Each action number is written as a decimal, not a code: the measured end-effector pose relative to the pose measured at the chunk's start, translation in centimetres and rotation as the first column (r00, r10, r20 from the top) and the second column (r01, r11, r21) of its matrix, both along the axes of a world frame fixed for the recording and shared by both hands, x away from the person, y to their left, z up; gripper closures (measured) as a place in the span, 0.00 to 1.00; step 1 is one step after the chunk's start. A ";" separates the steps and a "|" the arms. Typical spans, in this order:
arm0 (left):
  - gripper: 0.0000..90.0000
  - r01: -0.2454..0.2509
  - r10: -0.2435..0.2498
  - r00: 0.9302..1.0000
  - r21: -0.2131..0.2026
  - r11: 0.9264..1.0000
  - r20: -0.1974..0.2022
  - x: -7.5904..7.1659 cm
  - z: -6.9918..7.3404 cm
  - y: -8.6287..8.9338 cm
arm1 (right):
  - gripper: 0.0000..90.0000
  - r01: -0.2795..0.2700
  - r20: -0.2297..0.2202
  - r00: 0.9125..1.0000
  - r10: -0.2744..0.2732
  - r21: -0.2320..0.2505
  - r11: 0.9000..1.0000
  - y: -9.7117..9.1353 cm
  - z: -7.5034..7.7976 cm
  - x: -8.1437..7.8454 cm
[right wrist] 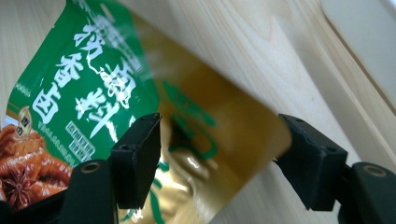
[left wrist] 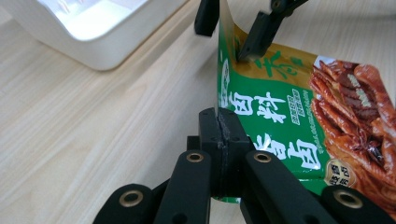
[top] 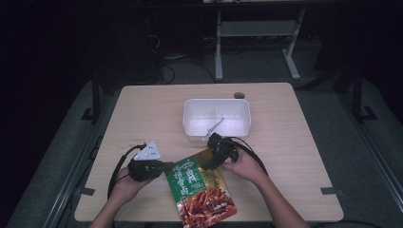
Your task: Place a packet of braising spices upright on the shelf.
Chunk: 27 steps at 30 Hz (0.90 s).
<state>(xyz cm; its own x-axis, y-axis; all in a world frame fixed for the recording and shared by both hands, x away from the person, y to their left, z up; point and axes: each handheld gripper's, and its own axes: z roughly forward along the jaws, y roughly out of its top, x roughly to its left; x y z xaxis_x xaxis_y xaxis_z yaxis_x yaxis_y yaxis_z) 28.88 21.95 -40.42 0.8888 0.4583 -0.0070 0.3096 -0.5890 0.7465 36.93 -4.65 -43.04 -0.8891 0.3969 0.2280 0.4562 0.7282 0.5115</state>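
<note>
- The light wooden table [top: 142, 114] has a white rectangular plastic tub [top: 216, 117] on it, sitting toward the far side, a bit right of centre.
- The green and gold printed food pouch [top: 202, 190] is at the near edge, in front of the tub.
- The left gripper [top: 167, 167] is at the pouch's left edge, with its 2 jaws pinched on that edge.
- The right gripper [top: 207, 164] sits at the pouch's far top corner, between pouch and tub, jaws spread on either side of the corner.
- A small dark round hole [top: 239, 95] is just behind the tub's far right corner.
</note>
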 end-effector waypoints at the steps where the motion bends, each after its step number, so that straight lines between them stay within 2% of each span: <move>1: 1.00 0.000 0.000 1.000 -0.006 1.000 0.003 0.0 0.1 0.0 | 0.36 -0.005 -0.011 1.000 0.005 0.011 1.000 0.0 0.0 0.2; 3: 1.00 0.000 0.000 1.000 -0.005 1.000 0.009 -0.1 0.2 0.0 | 0.38 -0.023 -0.039 0.999 0.025 0.050 0.998 0.1 -0.2 0.6; 5: 1.00 0.000 0.000 1.000 0.000 1.000 0.012 0.0 0.2 0.0 | 0.50 -0.037 -0.056 0.998 0.041 0.068 0.997 0.0 -0.3 0.7; 6: 1.00 -0.003 0.003 1.000 -0.002 1.000 0.011 0.0 0.1 0.0 | 0.50 -0.037 -0.056 0.998 0.041 0.068 0.997 0.0 -0.3 0.7; 7: 1.00 -0.007 0.007 1.000 -0.002 1.000 0.010 0.0 0.1 0.0 | 0.55 -0.047 -0.064 0.997 0.052 0.075 0.996 0.0 -0.3 0.7; 10: 1.00 -0.014 0.014 1.000 0.002 1.000 0.010 0.1 0.1 0.1 | 0.71 -0.078 -0.068 0.994 0.082 0.069 0.995 0.3 -0.2 0.6; 11: 1.00 -0.020 0.020 1.000 0.006 1.000 0.011 0.1 0.0 0.1 | 0.71 -0.078 -0.068 0.994 0.082 0.069 0.995 0.3 -0.2 0.6; 14: 1.00 -0.031 0.031 0.999 0.012 0.999 0.009 0.2 -0.1 0.1 | 0.86 -0.105 -0.068 0.992 0.108 0.049 0.993 0.7 -0.2 0.4; 17: 1.00 -0.035 0.035 0.999 0.019 0.999 0.000 0.4 -0.4 0.2 | 0.95 -0.123 -0.057 0.990 0.125 0.037 0.992 0.8 -0.1 0.2; 22: 0.97 -0.053 0.053 0.999 0.026 0.998 -0.004 0.6 -0.6 0.4 | 0.99 -0.131 -0.067 0.989 0.134 0.053 0.990 0.5 0.3 0.1; 23: 0.91 -0.055 0.055 0.999 0.033 0.998 -0.001 0.6 -0.6 0.5 | 0.99 -0.130 -0.069 0.989 0.133 0.054 0.990 0.3 0.5 0.0; 24: 0.91 -0.061 0.061 0.998 0.032 0.998 -0.002 0.6 -0.6 0.6 | 1.00 -0.130 -0.069 0.989 0.133 0.054 0.990 0.3 0.5 0.0; 27: 0.78 -0.072 0.072 0.997 0.019 0.997 -0.010 0.8 -0.7 0.9 | 1.00 -0.127 -0.071 0.989 0.131 0.060 0.990 -0.2 0.9 -0.1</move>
